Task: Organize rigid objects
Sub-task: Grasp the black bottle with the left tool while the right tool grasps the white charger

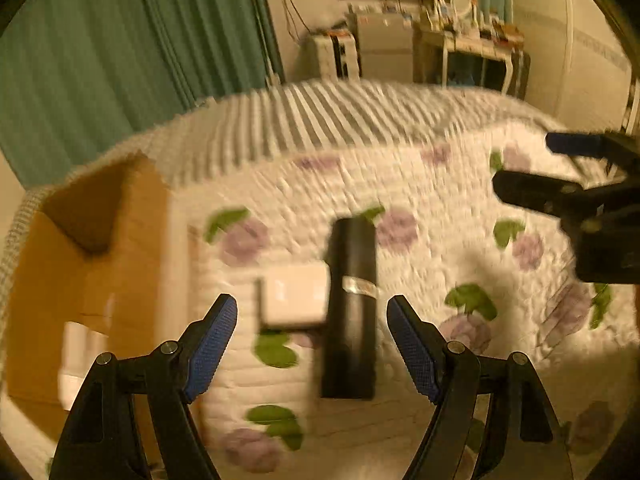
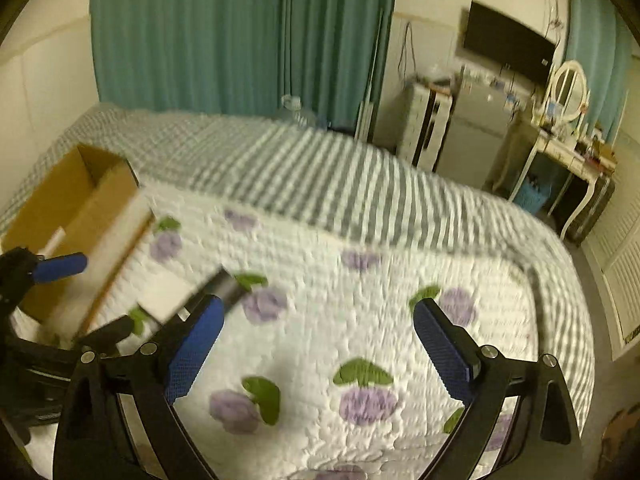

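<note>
A long black bar-shaped object [image 1: 352, 308] with a silver band lies on the floral quilt [image 1: 440, 248], next to a small white box [image 1: 294, 294]. My left gripper [image 1: 312, 340] is open, just short of the two, with the black object between its fingertips' line. An open cardboard box [image 1: 92, 280] stands to the left. My right gripper [image 2: 318, 340] is open and empty above the quilt [image 2: 360, 320]; it shows at the right in the left wrist view [image 1: 532, 168]. The black object [image 2: 226, 286], the white box [image 2: 168, 294] and the cardboard box [image 2: 72, 208] lie to its left.
The quilt covers a bed with a grey striped sheet [image 2: 300, 168]. Green curtains [image 2: 240, 32] hang behind. A dressing table with a mirror [image 2: 566, 92], a small fridge [image 2: 476, 128] and a wall TV [image 2: 506, 44] stand past the bed's foot.
</note>
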Demonstrator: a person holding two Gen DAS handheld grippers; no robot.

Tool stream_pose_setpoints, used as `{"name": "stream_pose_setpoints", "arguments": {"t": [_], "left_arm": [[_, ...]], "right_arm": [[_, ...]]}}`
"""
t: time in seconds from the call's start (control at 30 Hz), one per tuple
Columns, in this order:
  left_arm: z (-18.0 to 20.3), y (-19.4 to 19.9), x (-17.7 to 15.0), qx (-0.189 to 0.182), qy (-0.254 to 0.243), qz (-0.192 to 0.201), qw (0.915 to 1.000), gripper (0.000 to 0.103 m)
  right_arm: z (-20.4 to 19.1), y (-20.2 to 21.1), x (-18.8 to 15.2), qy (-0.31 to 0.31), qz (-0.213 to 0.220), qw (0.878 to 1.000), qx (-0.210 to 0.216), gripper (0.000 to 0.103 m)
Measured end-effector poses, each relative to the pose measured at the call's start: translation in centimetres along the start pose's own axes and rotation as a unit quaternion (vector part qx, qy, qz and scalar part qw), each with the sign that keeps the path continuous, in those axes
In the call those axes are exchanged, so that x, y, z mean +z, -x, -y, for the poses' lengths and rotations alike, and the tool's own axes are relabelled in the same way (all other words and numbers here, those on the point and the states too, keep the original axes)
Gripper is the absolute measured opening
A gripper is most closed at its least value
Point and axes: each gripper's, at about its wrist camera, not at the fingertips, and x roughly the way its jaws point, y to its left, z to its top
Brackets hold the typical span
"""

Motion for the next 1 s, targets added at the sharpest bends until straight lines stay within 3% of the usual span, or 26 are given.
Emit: {"name": "stream_pose_setpoints", "arguments": {"t": [0.2,0.23,0.3,0.47,0.67,0.77,0.87,1.0], "left_arm": [[2.3,-4.0,-1.8,-0.029,-0.011,-0.052,0.9982,0.076],[2.6,-4.3,-2.0,-0.033,-0.013,-0.055,0.9978,0.061],[2.8,-4.8,-1.8,-0.020,-0.012,-0.059,0.9980,0.045],[1.7,-6.2,-0.5,-0.055,0.022,-0.071,0.9957,0.045],[2.0,-7.2,0.5,-0.054,0.024,-0.052,0.9969,0.043],[1.8,-5.8,0.0,-0.051,0.024,-0.044,0.9975,0.041],[0.2,-3.4,-0.9,-0.052,0.054,-0.028,0.9968,0.041],[-2.4,0.4,-2.1,-0.023,0.106,-0.005,0.9941,0.041]], "right_arm": [[1.1,-2.4,-1.3,-0.015,-0.058,0.998,-0.004,0.096],[1.3,-2.6,-1.5,-0.018,-0.064,0.998,-0.005,0.096],[1.8,-2.9,-1.7,-0.027,-0.071,0.997,-0.005,0.096],[2.5,-2.8,-1.5,-0.046,-0.072,0.996,-0.002,0.096],[2.1,-3.3,-1.6,-0.039,-0.080,0.996,-0.008,0.096],[2.0,-3.5,-1.9,-0.035,-0.080,0.996,-0.009,0.096],[1.8,-3.6,-2.1,-0.031,-0.074,0.997,0.009,0.096],[0.4,-3.1,-1.7,0.000,-0.048,0.998,0.033,0.096]]}}
